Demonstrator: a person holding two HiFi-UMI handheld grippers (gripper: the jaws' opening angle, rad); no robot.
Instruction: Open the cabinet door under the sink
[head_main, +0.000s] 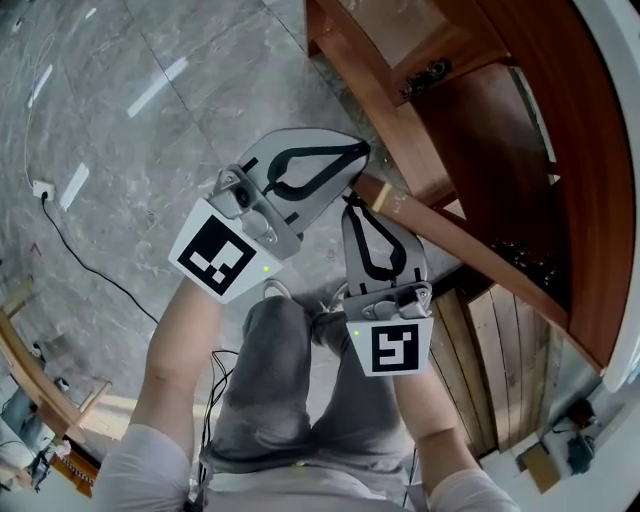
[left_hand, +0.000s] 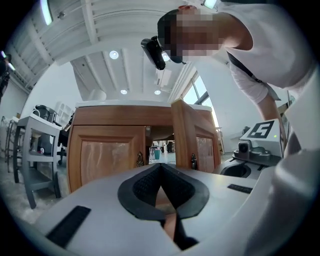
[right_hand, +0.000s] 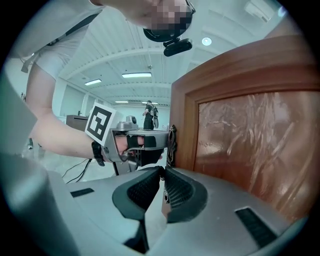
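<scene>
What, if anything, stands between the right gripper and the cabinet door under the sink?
Nothing visible. The right gripper is at the cabinet door's free edge, jaws closed on its metal handle; the left gripper sits beside, not between.

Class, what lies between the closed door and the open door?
Only a bare opening; the left gripper view shows it, with the closed door on its left and the open door on its right.

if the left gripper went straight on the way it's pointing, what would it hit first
Probably nothing at once: the left gripper aims into the opening between the closed door and the open door; either edge is close.
</scene>
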